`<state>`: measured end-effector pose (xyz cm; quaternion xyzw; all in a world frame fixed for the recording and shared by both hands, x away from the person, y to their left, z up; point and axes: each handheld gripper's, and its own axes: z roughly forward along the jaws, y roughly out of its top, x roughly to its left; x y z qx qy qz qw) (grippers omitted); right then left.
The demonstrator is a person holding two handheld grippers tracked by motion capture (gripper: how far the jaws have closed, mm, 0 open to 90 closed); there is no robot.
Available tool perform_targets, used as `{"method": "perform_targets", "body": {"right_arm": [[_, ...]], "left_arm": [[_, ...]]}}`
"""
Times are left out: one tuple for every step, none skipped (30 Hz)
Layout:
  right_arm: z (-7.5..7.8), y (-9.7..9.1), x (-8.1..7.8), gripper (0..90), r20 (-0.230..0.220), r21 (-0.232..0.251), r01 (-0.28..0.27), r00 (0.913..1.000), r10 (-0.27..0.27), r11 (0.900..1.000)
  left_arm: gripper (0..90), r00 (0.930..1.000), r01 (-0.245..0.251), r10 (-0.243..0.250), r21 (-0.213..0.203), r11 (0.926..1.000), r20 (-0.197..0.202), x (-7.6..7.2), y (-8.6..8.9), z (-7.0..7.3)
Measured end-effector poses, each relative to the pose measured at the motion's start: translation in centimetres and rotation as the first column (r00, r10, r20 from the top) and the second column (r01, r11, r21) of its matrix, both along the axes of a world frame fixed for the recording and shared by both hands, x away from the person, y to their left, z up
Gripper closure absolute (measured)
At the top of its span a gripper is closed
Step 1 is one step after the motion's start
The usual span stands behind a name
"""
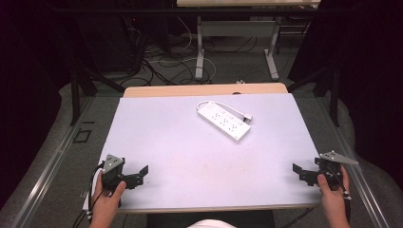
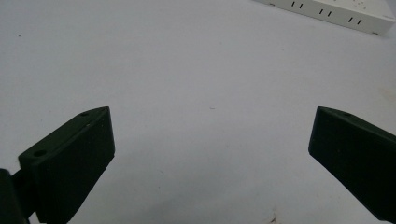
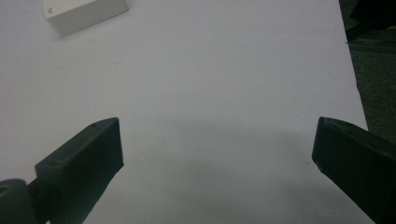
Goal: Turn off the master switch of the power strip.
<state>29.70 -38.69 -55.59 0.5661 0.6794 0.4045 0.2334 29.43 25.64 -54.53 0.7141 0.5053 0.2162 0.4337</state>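
While both claws gape, hands (image 1: 107, 197) (image 1: 332, 192) flank the power strip (image 1: 224, 121).

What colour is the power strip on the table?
White. The power strip shows best in the high view.

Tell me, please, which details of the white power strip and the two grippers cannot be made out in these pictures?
- Power strip: in the high view too small to count its sockets or tell whether its plug has pins.
- Power strip in the left gripper view: cut off by the top edge.
- Power strip in the right gripper view: one end, cut off by the top edge.
- Left gripper and right gripper: handles hidden by the hands.
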Motion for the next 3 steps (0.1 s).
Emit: {"method": "perform_targets", "body": {"right_arm": [[0.00,0.02,0.01,1.5,-0.001,0.001,0.000,1.0000,0.000,1.0000],[0.01,0.05,0.03,1.4,-0.001,0.001,0.003,1.0000,-0.003,1.0000],[0.06,0.06,0.05,1.5,0.002,0.004,0.006,1.0000,-0.006,1.0000]], "left_arm": [[0.4,1.0000,0.000,0.000,0.001,1.0000,0.000,0.00,0.03,0.01],[0.4,1.0000,-0.002,0.002,0.001,1.0000,0.000,-0.01,0.04,0.02],[0.4,1.0000,-0.004,0.004,0.000,1.0000,0.001,-0.01,0.06,0.03]]}}
